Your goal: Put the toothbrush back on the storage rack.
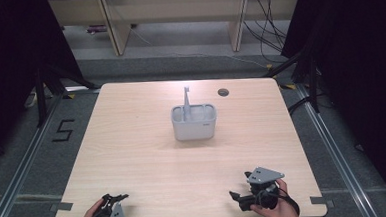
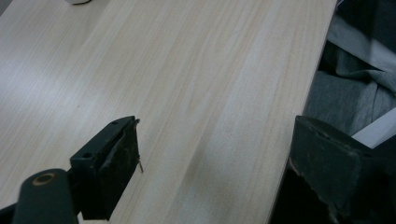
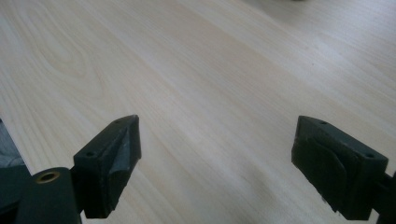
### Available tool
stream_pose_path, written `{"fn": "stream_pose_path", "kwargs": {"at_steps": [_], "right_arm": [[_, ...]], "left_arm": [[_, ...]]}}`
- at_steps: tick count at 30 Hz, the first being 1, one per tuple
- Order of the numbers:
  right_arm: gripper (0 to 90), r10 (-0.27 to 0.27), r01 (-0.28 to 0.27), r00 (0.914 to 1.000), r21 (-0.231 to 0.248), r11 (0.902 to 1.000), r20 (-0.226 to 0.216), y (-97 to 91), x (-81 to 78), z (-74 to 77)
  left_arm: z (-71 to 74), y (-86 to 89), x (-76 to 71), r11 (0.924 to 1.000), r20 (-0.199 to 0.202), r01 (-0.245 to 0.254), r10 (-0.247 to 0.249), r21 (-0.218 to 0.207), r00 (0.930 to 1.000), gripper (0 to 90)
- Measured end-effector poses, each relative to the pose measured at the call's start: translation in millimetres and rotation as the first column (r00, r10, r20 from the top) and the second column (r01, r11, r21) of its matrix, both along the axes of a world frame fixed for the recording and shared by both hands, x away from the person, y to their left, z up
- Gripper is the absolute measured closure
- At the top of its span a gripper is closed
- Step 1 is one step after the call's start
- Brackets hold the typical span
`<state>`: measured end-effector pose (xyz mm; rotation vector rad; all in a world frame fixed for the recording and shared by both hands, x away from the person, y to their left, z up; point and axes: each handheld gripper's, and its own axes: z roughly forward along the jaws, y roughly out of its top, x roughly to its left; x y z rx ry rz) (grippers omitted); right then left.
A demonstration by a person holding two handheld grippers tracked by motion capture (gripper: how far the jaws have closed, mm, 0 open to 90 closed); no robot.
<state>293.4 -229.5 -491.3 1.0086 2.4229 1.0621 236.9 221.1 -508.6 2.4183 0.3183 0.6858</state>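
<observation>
Both grippers rest at the near edge of the pale wooden table (image 1: 133, 156), left gripper (image 1: 116, 197) and right gripper (image 1: 240, 188) each with jaws wide apart and empty; the grey plastic caddy (image 1: 193, 122) with upright handle sits mid-table, well apart — likely the start, a forward reach next

Seen from my station: a pale wooden surface (image 1: 133, 156) with rounded corners and a round cable hole (image 1: 223, 92) near its far edge. On the grey floor (image 1: 23, 162) to its left I read a taped figure 5 (image 1: 63, 130). Beyond it stand wooden panels (image 1: 119, 27) and loose cables (image 1: 269, 29). Black curtains (image 1: 7, 48) flank both sides.
</observation>
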Motion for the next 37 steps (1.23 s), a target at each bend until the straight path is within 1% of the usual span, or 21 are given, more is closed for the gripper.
{"fn": "stream_pose_path", "kwargs": {"at_steps": [1,2,3,4,5,6,7,8,10,13,14,19,21,23,24,26,29,30,31,33,37], "right_arm": [[16.5,0.015,-0.015,0.9999,-0.008,0.9999,0.004,-0.6,0.0,-0.3],[16.5,0.008,-0.008,0.9999,-0.016,0.9998,0.014,-1.5,-0.8,-0.9],[16.6,0.014,-0.014,0.9999,-0.012,0.9998,0.002,-1.5,-1.6,-1.1],[16.6,0.025,-0.025,0.9997,-0.016,0.9995,0.008,-2.1,-1.2,-2.1],[16.6,0.003,-0.003,1.0000,-0.016,0.9999,-0.009,-2.0,-3.6,-1.3],[16.6,0.017,-0.017,0.9997,-0.030,0.9994,0.015,-3.1,-3.3,-1.7],[16.6,0.017,-0.017,0.9997,-0.030,0.9994,0.015,-3.1,-3.3,-1.7],[16.6,0.013,-0.014,0.9999,-0.028,0.9995,-0.006,-3.2,-5.1,-2.0],[16.6,0.025,-0.024,0.9997,-0.037,0.9990,0.003,-4.0,-5.7,-2.3],[16.6,0.026,-0.026,0.9997,-0.042,0.9988,0.002,-4.2,-7.6,-3.7],[16.6,0.015,-0.015,0.9999,-0.044,0.9989,-0.006,-4.4,-9.0,-3.8],[16.6,0.017,-0.018,0.9997,-0.050,0.9986,-0.017,-4.7,-10.5,-5.1],[16.6,0.021,-0.023,0.9992,-0.058,0.9980,-0.034,-4.3,-11.8,-5.5],[16.6,0.018,-0.020,0.9993,-0.056,0.9983,-0.031,-4.2,-12.6,-5.5],[16.6,0.044,-0.045,0.9989,-0.054,0.9975,-0.018,-4.4,-10.9,-6.8],[16.6,0.049,-0.050,0.9986,-0.056,0.9972,-0.019,-4.6,-10.7,-7.0],[16.6,0.037,-0.038,0.9992,-0.065,0.9971,-0.015,-4.7,-11.5,-6.7],[16.6,0.049,-0.050,0.9985,-0.058,0.9971,-0.023,-4.1,-11.2,-7.7],[16.6,0.039,-0.041,0.9986,-0.062,0.9972,-0.035,-4.1,-12.0,-7.0],[16.6,0.039,-0.041,0.9989,-0.070,0.9967,-0.025,-4.3,-12.2,-6.6],[16.6,0.031,-0.034,0.9987,-0.064,0.9974,-0.041,-3.2,-12.9,-6.9]], "left_arm": [[0.1,0.1,0.0,1.0000,0.000,0.001,-0.001,0.004,1.0000,15.2],[0.7,0.3,0.1,0.9999,-0.009,0.001,-0.001,0.013,1.0000,15.2],[-0.3,0.0,0.4,1.0000,-0.003,0.000,0.000,0.008,1.0000,15.2],[-0.9,-0.5,0.3,0.9999,0.010,-0.008,0.008,0.010,0.9999,15.2],[-1.3,-0.7,0.1,0.9999,0.015,-0.011,0.011,0.009,0.9998,15.2],[-0.1,-0.2,0.6,0.9998,0.004,-0.003,0.003,0.021,1.0000,15.2],[-0.1,-0.2,0.6,0.9998,0.004,-0.003,0.003,0.021,1.0000,15.2],[-0.1,-0.1,0.4,0.9998,0.006,-0.004,0.004,0.021,1.0000,15.2],[-0.5,-0.3,-0.1,0.9999,0.009,-0.008,0.008,0.008,0.9999,15.2],[0.1,0.0,0.2,0.9998,0.002,-0.004,0.004,0.018,1.0000,15.2],[-0.9,-0.4,0.1,0.9999,0.013,-0.009,0.009,0.013,0.9999,15.2],[-0.1,-0.1,0.4,0.9998,0.005,-0.004,0.004,0.021,1.0000,15.2],[-0.6,-0.3,0.0,0.9999,0.016,-0.009,0.009,0.011,0.9998,15.2],[-0.4,-0.2,0.0,0.9998,0.017,-0.010,0.010,0.015,0.9998,15.2],[-0.3,0.0,0.2,0.9998,0.011,-0.008,0.008,0.017,0.9999,15.2],[-0.2,0.0,0.3,0.9998,0.005,-0.006,0.006,0.020,1.0000,15.2],[0.1,0.1,0.2,0.9998,0.006,-0.005,0.005,0.020,1.0000,15.2],[-0.6,-0.2,0.0,0.9998,0.017,-0.009,0.009,0.015,0.9998,15.2],[-0.6,-0.2,0.0,0.9998,0.017,-0.009,0.009,0.015,0.9998,15.2],[-0.6,-0.2,-0.1,0.9998,0.016,-0.009,0.009,0.015,0.9998,15.2],[0.4,0.6,0.0,0.9999,0.002,0.000,0.000,0.014,1.0000,15.2]]}}
